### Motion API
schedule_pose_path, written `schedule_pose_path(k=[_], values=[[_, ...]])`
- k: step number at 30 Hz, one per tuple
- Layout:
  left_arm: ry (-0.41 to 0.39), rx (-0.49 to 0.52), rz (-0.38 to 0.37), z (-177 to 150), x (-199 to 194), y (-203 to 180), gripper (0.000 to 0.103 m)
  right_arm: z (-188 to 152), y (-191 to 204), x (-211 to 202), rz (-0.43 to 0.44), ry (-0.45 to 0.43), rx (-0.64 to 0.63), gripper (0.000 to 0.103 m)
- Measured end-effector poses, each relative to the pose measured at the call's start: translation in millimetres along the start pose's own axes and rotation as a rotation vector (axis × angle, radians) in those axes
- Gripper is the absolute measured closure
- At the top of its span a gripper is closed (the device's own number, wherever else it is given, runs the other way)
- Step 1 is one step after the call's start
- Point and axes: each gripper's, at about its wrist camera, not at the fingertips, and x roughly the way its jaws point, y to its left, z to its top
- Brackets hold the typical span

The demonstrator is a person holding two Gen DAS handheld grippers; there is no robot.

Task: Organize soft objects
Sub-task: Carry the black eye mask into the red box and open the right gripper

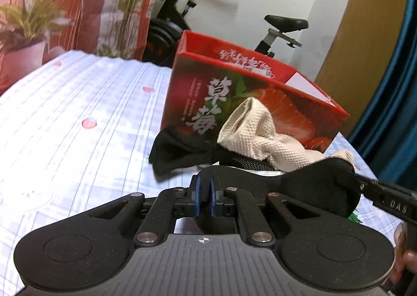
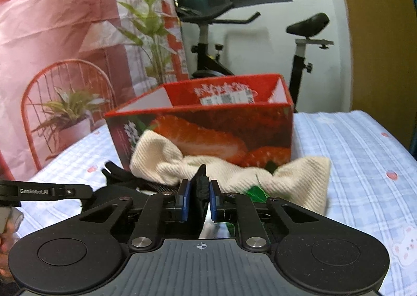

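Checked bedsheet (image 1: 78,103) underfoot, red strawberry box (image 1: 234,92) as landmark: cream cloth (image 1: 250,134) and black fabric (image 1: 177,150) heaped against its front, left hand-held gripper (image 1: 204,197) pinched shut, seemingly on black fabric's edge. From right wrist, right hand-held gripper (image 2: 200,197) clamped narrow on a black strap (image 2: 202,186) before that box, likely readying a lift inside.

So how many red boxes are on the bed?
1: the open red cardboard strawberry box stands on the checked bedsheet, behind the cream knitted cloth. None seems hidden.

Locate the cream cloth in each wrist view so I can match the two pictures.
Left wrist: cream cloth right of centre, bunched against the red box's front.
Right wrist: cream cloth in the centre, spreading right, in front of the same box.
Shared landmark: the exercise bike behind.
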Motion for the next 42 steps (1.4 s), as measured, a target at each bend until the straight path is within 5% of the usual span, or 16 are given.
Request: schedule_pose_path(k=[4,6,8,25,30,37,42], values=[[0.012,-0.030,0.000,0,0,5,0.089,-9,-4,1,-0.016,0.039,0.024,0.089],[0.021,-0.042,0.000,0,0,7,0.073,-13,-3,3,-0.021,0.053,0.012,0.089],[0.014,-0.060,0.011,0,-1,10,0.046,-15,-2,4,-0.022,0.062,0.003,0.089],[0.155,-0.004,0.000,-19,23,0,0.029,-24,-7,13,-0.033,0.110,0.005,0.088],[0.147,0.007,-0.020,-20,25,-3,0.030,-29,-7,15,-0.029,0.131,0.009,0.088],[0.089,0.015,-0.059,-16,11,-6,0.069,-28,-4,12,-0.007,0.115,0.008,0.088],[-0.001,0.042,-0.060,-3,-5,-15,0.079,-18,6,5,0.046,0.074,-0.017,0.090]])
